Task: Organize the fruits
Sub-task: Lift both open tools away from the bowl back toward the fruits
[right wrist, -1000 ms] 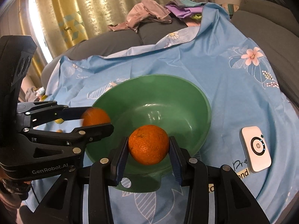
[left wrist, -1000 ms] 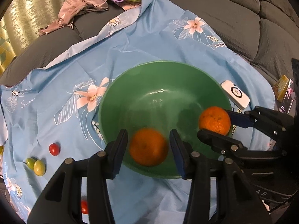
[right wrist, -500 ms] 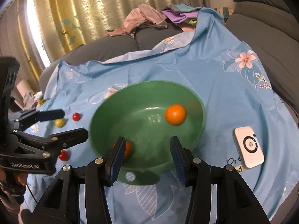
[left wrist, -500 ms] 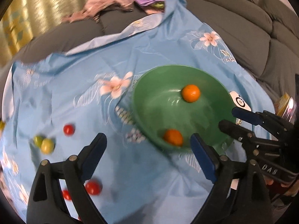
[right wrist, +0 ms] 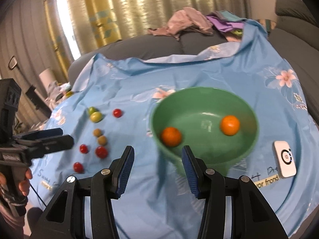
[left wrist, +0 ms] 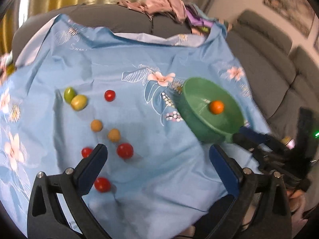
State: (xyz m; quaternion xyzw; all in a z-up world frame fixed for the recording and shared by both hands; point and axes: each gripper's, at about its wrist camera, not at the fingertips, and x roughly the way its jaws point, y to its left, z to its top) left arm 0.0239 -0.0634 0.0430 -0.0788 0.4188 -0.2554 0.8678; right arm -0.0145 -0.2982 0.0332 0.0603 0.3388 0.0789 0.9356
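While your two oranges are sitting round and glossy inside the green bowl on the blue floral cloth, your left gripper and right gripper are both gaping wide and holding nothing. Your right wrist view is showing both oranges plus a white device beside the bowl, whereas your left one is only catching one orange. Out on the cloth you're looking at four red fruits, two yellow-green ones and two tan ones.
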